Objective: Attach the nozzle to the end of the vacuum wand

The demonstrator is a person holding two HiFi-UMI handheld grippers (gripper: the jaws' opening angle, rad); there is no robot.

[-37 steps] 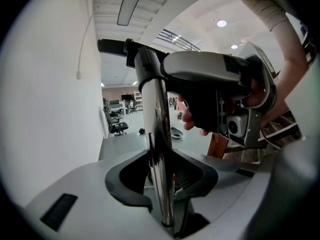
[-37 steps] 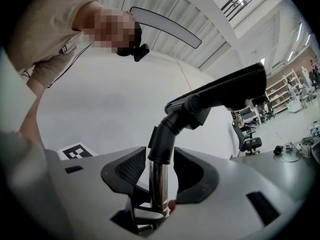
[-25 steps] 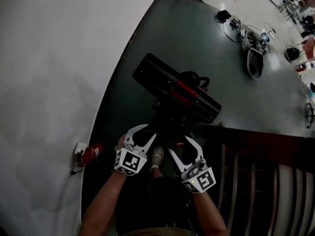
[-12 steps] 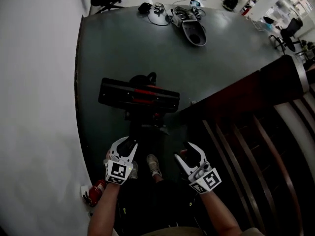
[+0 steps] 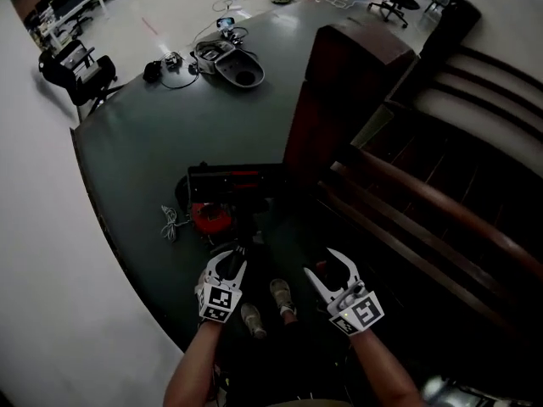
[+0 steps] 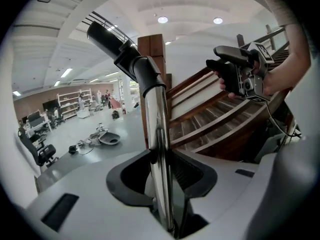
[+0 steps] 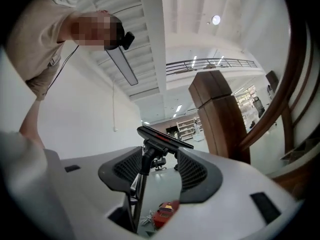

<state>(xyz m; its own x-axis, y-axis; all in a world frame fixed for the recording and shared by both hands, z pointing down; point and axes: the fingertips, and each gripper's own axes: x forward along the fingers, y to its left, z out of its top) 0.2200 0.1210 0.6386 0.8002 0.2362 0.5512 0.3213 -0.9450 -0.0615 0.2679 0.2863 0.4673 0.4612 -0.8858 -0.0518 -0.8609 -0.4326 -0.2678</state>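
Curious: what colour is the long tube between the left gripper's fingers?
Shiny silver tube, black elbow on its end; clearest in the left gripper view.

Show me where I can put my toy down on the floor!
Bare dark floor lies between the black nozzle and the grey tub. It's crowded near the shoes: red canister, white cord.

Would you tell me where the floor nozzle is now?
In the head view, left of centre, the nozzle sits just beyond a red object, its right end beside the wooden post.
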